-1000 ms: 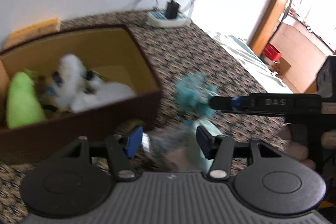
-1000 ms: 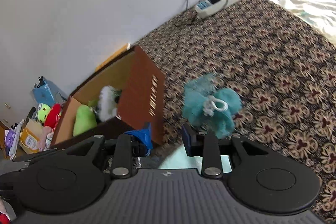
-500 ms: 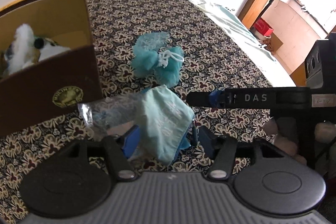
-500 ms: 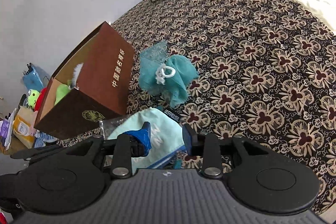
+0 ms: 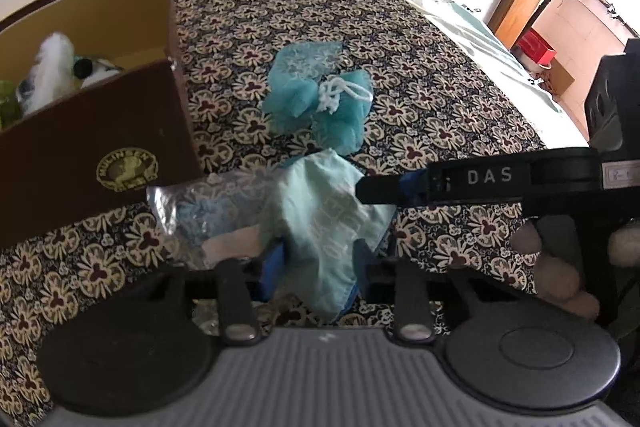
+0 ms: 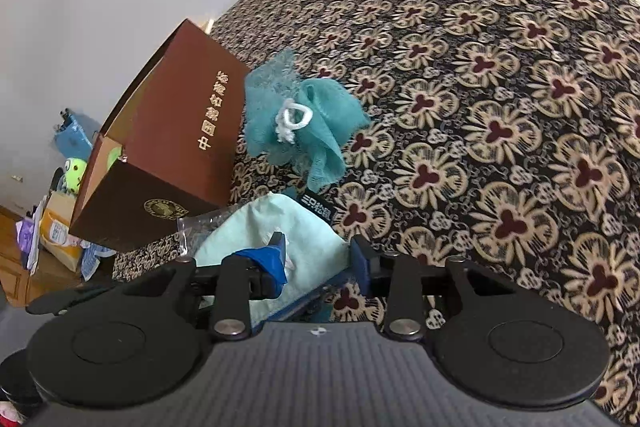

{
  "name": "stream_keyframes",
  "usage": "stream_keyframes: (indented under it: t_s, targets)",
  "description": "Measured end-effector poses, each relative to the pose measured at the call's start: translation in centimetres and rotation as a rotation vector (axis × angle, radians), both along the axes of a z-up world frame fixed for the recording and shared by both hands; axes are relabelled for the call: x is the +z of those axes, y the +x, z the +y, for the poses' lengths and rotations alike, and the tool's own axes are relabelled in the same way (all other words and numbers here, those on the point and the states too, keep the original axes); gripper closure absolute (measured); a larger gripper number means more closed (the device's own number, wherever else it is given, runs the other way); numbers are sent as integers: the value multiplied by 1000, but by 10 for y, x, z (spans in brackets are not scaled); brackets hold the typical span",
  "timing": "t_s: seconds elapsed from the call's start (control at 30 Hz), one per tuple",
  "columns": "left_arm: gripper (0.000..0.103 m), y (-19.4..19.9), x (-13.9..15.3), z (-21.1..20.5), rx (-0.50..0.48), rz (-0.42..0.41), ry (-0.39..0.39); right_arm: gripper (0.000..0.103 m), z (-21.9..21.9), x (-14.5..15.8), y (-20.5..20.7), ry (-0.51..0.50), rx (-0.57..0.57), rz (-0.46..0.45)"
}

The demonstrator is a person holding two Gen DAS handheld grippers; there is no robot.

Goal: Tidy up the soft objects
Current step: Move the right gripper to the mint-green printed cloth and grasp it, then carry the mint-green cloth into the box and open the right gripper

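Left wrist view: left gripper (image 5: 318, 263) jaws pinch the mint cloth (image 5: 324, 215); right gripper (image 5: 374, 189), labelled "DAS", jaws spread apart.

Pale mint soft cloth pouch (image 5: 320, 223), matt, in crinkly clear glossy plastic wrap (image 5: 188, 203). Teal mesh bath pouf (image 5: 320, 99), rough netting w/ white cord. Brown cardboard box (image 5: 100, 147), smooth, gold print. Floral woven tablecloth (image 6: 500, 87), matt.

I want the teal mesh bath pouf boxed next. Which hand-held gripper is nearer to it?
Right, narrowly. The right hand-held gripper reaches in beside the teal mesh bath pouf, over the pale green cloth pouch. The left hand-held gripper, shut on that pouch, sits farther back.
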State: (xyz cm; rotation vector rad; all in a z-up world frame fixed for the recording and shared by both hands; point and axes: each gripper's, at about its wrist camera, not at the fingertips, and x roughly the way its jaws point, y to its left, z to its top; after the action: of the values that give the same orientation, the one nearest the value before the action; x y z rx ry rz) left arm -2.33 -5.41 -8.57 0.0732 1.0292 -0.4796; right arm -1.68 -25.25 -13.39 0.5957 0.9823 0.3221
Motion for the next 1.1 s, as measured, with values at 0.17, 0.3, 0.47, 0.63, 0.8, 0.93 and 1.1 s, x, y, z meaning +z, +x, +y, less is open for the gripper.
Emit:
stream_keyframes:
  t_s: [0.17,0.3,0.47,0.63,0.8,0.93,1.1]
  targets:
    - [96,0,1,2,8,-6,-10,90,8,3,3,-58,57,-39]
    - [98,-5,8,2,-12,-41,-21,96,13,4,0,-56,75,-65]
    - [98,-13,25,0,-57,-111,-36,99,15,12,-7,-42,82,-116]
    - [98,-20,55,8,-90,-184,-98,100,16,33,-11,28,65,-173]
    - [99,-24,89,21,-99,-279,-150,100,29,66,-10,71,83,-273]
    - [99,-20,111,45,-62,-339,-195,100,45,90,2,131,84,-332]
    - [99,-10,131,86,-2,-418,-209,99,79,111,27,179,135,-391]
